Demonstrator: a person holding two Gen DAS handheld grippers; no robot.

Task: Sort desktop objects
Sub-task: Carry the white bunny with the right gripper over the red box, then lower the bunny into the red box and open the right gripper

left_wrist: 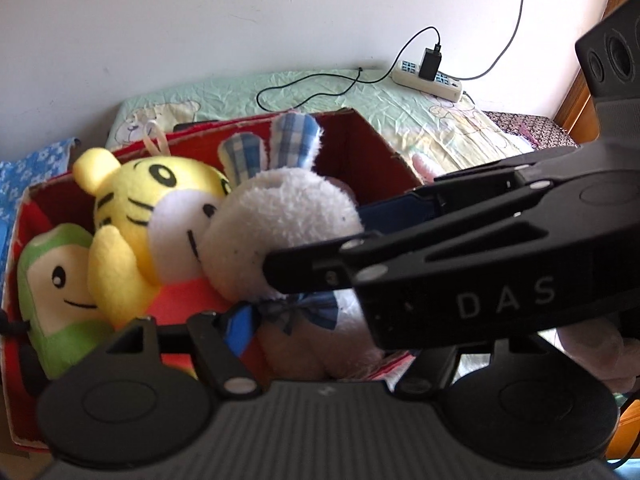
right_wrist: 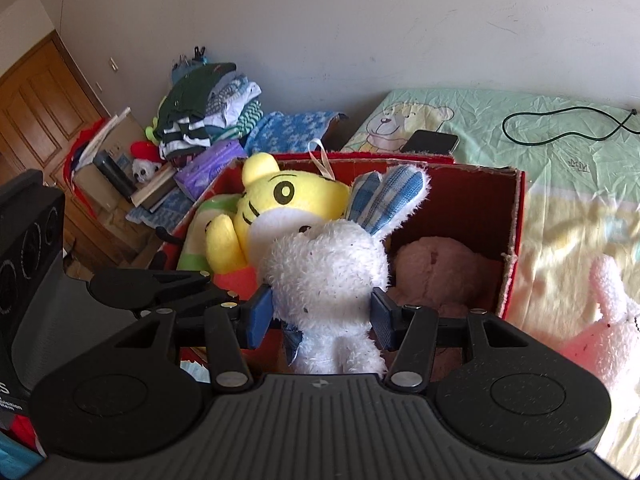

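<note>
A red cardboard box (right_wrist: 514, 240) is set on a bed covered by a pale green cartoon sheet (right_wrist: 520, 128); its far and right walls stand upright, and the rim is frayed at the right corner. The left half of the box is packed — a green plush (left_wrist: 56, 280) is pressed against the left wall, and a yellow tiger plush (left_wrist: 136, 216) is wedged beside it. Open room is left only in the right half, where a brown plush (right_wrist: 436, 268) lies low on the floor of the box.

A white rabbit plush (right_wrist: 328, 280) with blue checked ears is clamped at the body by the right gripper (right_wrist: 322, 316), its blue pads (right_wrist: 260, 316) pressed into the fur on both sides; the rabbit is held upright over the near part of the box, touching the tiger. The right gripper is angled downward over the near rim.

The left gripper (left_wrist: 320, 316) is pointed down beside the rabbit's bow, with only one blue pad (left_wrist: 240, 328) visible — the other is hidden behind the right gripper, so its grip cannot be told.

A pink plush (right_wrist: 612, 320) lies on the sheet outside the right wall, and a phone (right_wrist: 430, 142) rests behind the box.
</note>
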